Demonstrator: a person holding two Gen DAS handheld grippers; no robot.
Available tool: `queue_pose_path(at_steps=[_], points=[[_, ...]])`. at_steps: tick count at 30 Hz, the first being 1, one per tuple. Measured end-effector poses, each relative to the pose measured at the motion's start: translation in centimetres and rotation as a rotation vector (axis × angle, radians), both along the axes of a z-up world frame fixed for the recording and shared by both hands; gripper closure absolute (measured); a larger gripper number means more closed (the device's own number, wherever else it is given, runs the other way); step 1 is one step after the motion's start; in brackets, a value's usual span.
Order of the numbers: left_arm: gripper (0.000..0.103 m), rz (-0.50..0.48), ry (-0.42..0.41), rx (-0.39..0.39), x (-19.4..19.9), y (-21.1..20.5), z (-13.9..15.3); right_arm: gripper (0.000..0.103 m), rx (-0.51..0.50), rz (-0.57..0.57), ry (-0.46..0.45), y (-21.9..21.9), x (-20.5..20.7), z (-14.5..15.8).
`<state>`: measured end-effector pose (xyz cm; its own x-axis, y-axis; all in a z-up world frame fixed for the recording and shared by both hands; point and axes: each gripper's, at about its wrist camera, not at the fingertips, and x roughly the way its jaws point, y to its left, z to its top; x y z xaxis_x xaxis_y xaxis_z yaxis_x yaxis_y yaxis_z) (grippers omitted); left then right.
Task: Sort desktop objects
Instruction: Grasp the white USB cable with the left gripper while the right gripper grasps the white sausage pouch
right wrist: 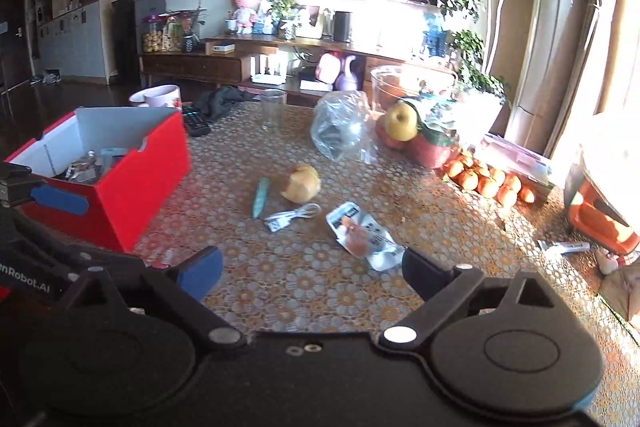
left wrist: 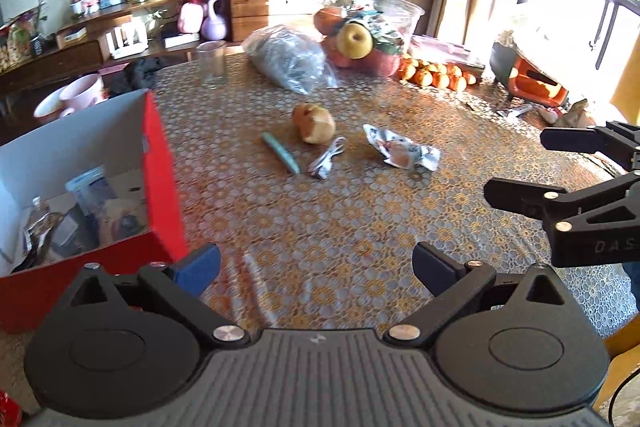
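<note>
Both grippers hang above the table with nothing between their fingers. The left gripper [left wrist: 316, 269] has its jaws spread wide, and the right gripper [right wrist: 312, 273] too. I think they are held back this way to choose the next thing.

The red box [right wrist: 120, 195] stands at the left side of the table (already some small things lie inside), so it seems to be the place for sorting.

In the middle of the table four things lie close together: a bitten apple [right wrist: 302, 183], a green pen [right wrist: 260, 197], a white cable [right wrist: 292, 215] and a crumpled wrapper [right wrist: 366, 237]. The pen lies flat, and in the right view its long axis runs away from the camera, leaning slightly right. The wrapper is nearest to the right gripper.
</note>
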<state>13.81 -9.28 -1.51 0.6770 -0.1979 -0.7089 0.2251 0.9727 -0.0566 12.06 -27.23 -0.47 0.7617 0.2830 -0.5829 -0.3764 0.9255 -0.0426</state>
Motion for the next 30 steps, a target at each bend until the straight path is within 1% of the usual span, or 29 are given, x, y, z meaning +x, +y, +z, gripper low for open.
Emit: queue_pose_path(at_steps=[2,7,13,22,25,30], points=[[0.000,-0.016,-0.007,-0.013,0.9,-0.7,-0.5,0.005,-0.010,-0.012,0.002,-0.7,0.9,-0.5],[0.000,-0.023,-0.011,-0.026,3.4,-1.3,-1.7,0.004,-0.025,-0.030,0.013,-1.9,3.2,-1.8],[0.000,-0.008,-0.021,-0.025,6.3,-1.3,-3.1,0.004,-0.039,-0.037,0.047,-2.6,6.1,-4.1],[0.000,-0.056,-0.054,-0.015,9.8,-2.5,-5.2,0.004,-0.042,-0.030,0.084,-2.8,9.7,-7.0],[0.000,-0.048,-0.045,-0.016,10.8,-2.6,-6.0,0.004,-0.037,-0.032,0.099,-2.9,10.6,-8.0],[0.000,-0.003,-0.025,-0.035,12.6,-2.0,-7.1,0.005,-0.031,-0.034,0.117,-3.1,12.0,-9.1]])
